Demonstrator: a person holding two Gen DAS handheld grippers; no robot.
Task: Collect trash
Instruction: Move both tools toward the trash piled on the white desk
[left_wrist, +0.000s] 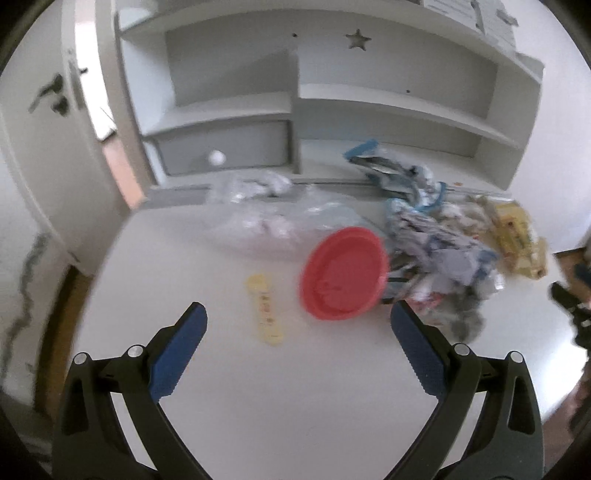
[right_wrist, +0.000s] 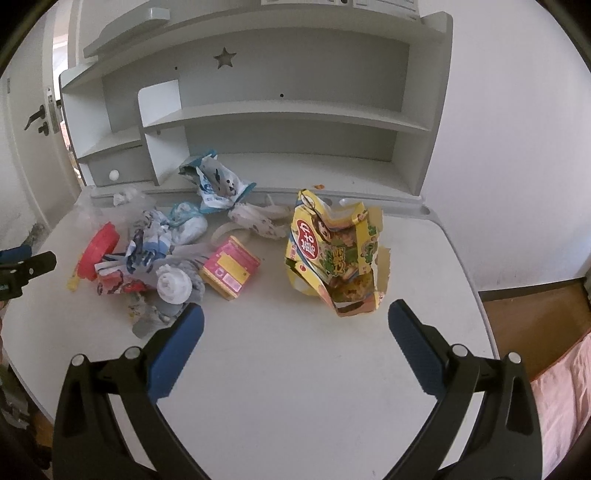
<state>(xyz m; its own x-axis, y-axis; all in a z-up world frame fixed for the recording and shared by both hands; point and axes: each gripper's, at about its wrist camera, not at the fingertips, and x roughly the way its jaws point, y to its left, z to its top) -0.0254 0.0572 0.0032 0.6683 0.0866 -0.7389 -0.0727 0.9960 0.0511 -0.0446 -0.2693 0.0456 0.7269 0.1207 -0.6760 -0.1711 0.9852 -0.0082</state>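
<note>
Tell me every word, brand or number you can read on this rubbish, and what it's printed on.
Yellow snack bag: large red Korean-style characters on a white oval, too warped to quote with confidence.
Pink and yellow box: print too small to read.
Blue and white wrapper: pictures only, no words legible.
Pale yellow strip: marks too blurred to read.
Red lid: no text shows.
Nothing else is readable.
</note>
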